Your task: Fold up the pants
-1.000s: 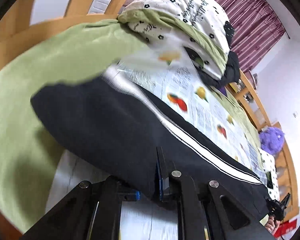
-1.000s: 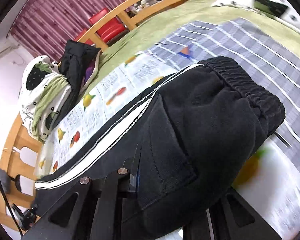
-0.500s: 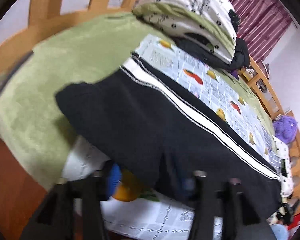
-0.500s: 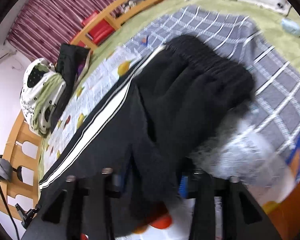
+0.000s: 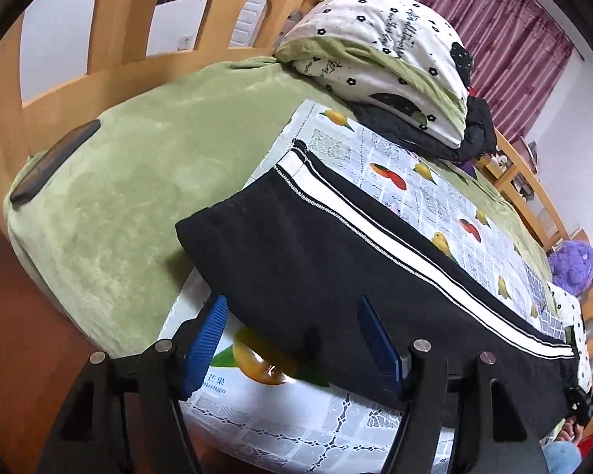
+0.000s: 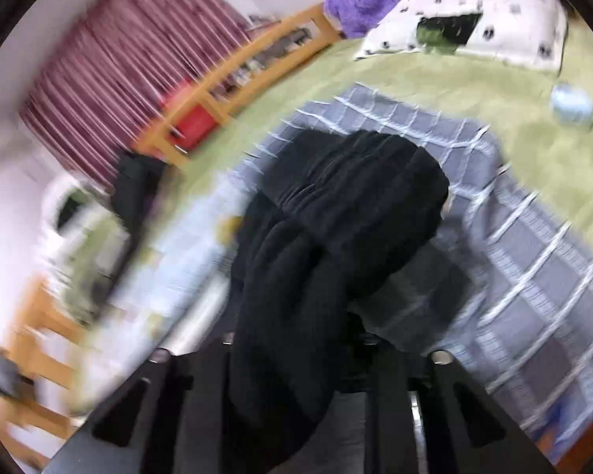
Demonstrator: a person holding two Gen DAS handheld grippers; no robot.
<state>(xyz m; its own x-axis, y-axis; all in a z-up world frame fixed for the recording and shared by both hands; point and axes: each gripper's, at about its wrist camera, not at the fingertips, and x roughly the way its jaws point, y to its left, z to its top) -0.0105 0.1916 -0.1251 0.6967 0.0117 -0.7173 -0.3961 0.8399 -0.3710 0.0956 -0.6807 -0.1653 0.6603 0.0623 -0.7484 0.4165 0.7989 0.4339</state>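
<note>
Left gripper opening, pads clear of the pants; right gripper closing, apparently around bunched waistband. Uneven release could skew the fold.

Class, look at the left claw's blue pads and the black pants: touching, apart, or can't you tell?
Apart. The left wrist view shows the left claw opening, both blue pads clear of the black pants, with the printed mat visible between.

The black track pants with a white side stripe lie on a fruit-printed plastic sheet spread over the green fleece bed. Behind them sits a folded white flower-print quilt; a dark flat phone lies far left.
</note>
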